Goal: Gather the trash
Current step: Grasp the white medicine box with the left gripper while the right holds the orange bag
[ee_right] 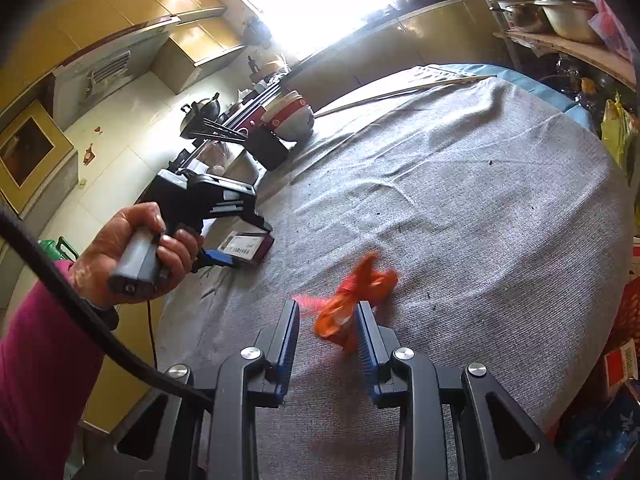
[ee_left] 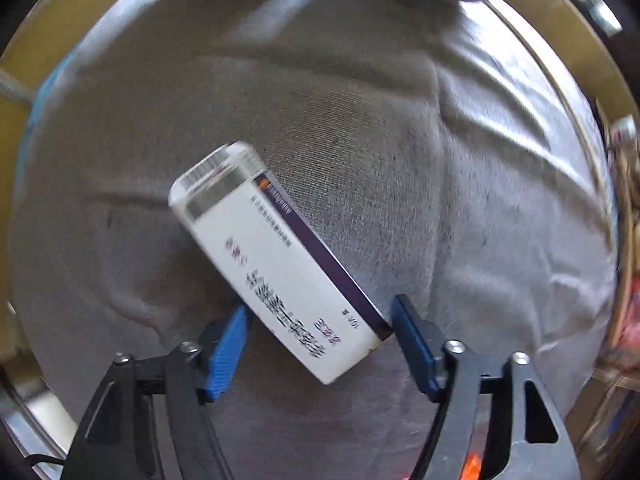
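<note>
Box point(ee_left: 276, 264) between open left gripper point(ee_left: 320, 320) — closed.

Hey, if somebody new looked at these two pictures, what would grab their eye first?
Probably the bright orange wrapper, blurred, lying on the grey tablecloth between the open fingers of the right gripper. Next, the white box with a purple stripe, lying slanted between the spread blue pads of the left gripper, which do not look closed on it.

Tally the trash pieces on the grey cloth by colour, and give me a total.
White with purple stripe: 1, the carton between the left gripper fingers.
Orange: 1, the crumpled wrapper at the right gripper fingers.
Total: 2 pieces on the grey cloth.
</note>
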